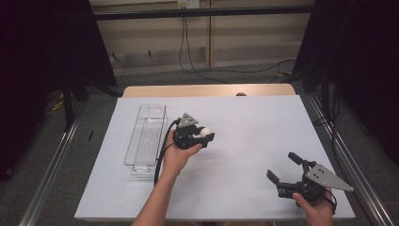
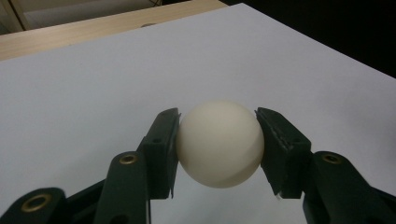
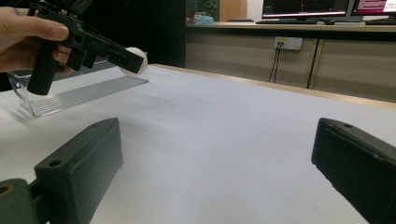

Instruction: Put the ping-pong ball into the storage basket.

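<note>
While the white ball (image 2: 219, 143) sits squeezed between the two black jaws of the left gripper (image 2: 218, 140), it hangs clear of the table surface, the pads pressing on its left and right sides. Seen from the left gripper view, the ball is smooth, matt and cream-white, and it bulges out above and below the pads. From the high view the ball (image 1: 204, 132) shows at the tip of the left gripper (image 1: 203, 134), which the person's left hand (image 1: 179, 153) holds above the middle of the white sheet (image 1: 244, 141) that covers the table. The grey three-cornered plate rides on top of that gripper, and its black cable trails down along the forearm.

Just to the left of the held ball, in the high view, a clear plastic tray (image 1: 146, 139) lies lengthwise on the sheet, long and narrow, with a ribbed floor. The right gripper view shows the same tray (image 3: 84, 93) behind the left gripper, with the ball (image 3: 137, 58) near its closer end.

Well apart, near the front right corner of the sheet, the right gripper (image 1: 284, 167) rests in the person's right hand (image 1: 317, 209), its jaws spread wide with nothing between them. Bare wooden table edge (image 1: 207, 90) shows beyond the sheet's far side.
</note>
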Available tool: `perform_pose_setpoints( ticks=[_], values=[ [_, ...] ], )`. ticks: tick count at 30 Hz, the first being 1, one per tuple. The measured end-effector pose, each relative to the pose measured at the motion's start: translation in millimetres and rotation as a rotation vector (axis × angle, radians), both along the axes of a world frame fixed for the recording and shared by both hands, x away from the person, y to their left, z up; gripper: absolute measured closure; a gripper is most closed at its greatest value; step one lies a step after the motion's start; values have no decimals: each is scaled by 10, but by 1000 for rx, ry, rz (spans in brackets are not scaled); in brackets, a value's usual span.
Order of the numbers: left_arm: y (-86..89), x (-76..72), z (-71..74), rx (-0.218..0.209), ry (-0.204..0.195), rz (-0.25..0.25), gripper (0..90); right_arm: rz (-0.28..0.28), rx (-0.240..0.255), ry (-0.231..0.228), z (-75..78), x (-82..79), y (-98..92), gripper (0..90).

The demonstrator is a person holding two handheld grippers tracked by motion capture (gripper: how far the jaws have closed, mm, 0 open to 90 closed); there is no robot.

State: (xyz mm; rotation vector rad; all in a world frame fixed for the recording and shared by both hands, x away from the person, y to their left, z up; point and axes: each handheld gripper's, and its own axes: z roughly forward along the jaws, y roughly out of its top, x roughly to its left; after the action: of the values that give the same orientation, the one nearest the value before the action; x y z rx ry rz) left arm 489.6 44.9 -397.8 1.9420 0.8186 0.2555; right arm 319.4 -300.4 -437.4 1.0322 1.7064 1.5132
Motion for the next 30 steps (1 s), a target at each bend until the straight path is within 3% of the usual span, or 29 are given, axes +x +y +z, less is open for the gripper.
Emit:
perform_pose_setpoints(
  ticks=[30],
  values=[
    [134, 20, 30, 4, -5, 48, 511, -1, 0, 3, 0, 2, -5, 14]
  ],
)
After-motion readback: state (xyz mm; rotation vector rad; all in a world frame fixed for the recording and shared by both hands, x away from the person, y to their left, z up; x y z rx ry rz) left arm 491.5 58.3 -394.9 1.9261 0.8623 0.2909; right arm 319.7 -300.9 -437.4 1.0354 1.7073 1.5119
